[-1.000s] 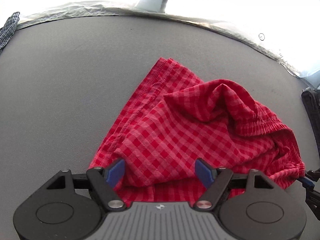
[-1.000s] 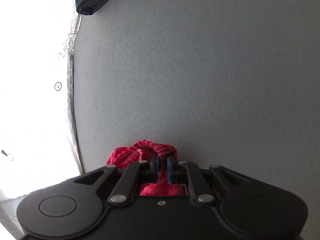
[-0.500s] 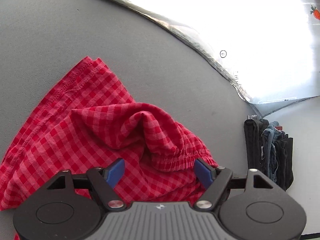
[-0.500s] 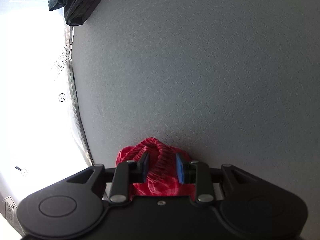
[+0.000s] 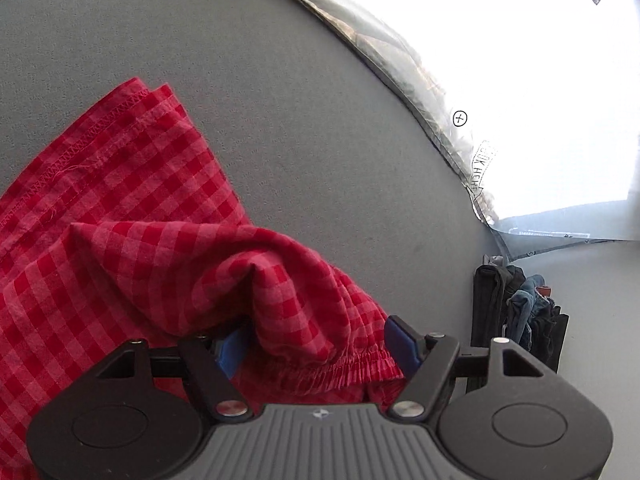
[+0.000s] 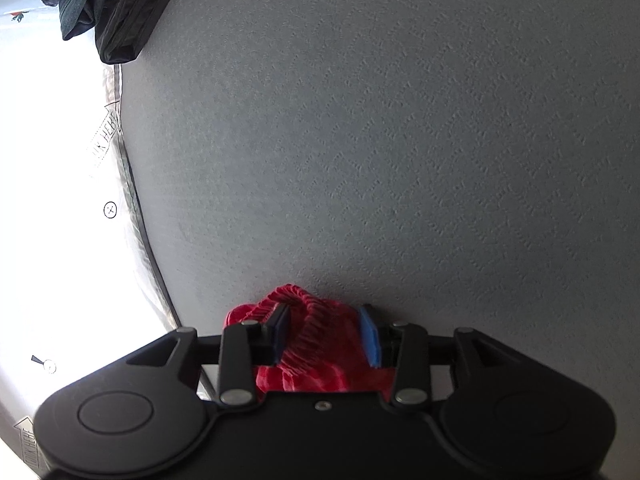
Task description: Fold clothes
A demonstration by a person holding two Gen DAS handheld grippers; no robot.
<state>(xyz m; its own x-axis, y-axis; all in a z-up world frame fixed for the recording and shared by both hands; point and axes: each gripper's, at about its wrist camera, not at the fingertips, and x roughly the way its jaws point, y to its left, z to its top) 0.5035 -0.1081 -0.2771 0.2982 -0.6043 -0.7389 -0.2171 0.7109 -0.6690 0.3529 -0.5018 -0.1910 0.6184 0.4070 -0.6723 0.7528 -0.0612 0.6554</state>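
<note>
Red checked shorts (image 5: 132, 248) lie crumpled on the grey table, with a hemmed leg reaching up to the left and the elastic waistband bunched at the bottom. My left gripper (image 5: 318, 344) stands open, and a raised fold of the cloth and the waistband sit between its blue pads. In the right wrist view my right gripper (image 6: 326, 336) is open too, with the gathered red waistband (image 6: 316, 332) lying loose between its fingers.
A stack of dark folded clothes (image 5: 516, 308) stands at the table's right edge; the same clothes stack (image 6: 100, 8) shows top left in the right wrist view. A white sheet with printed marks (image 5: 520, 80) borders the grey table (image 6: 400, 140).
My right gripper went from shut on the waistband to open. My left gripper swung right and came in closer, so the waistband fold now sits between its pads.
</note>
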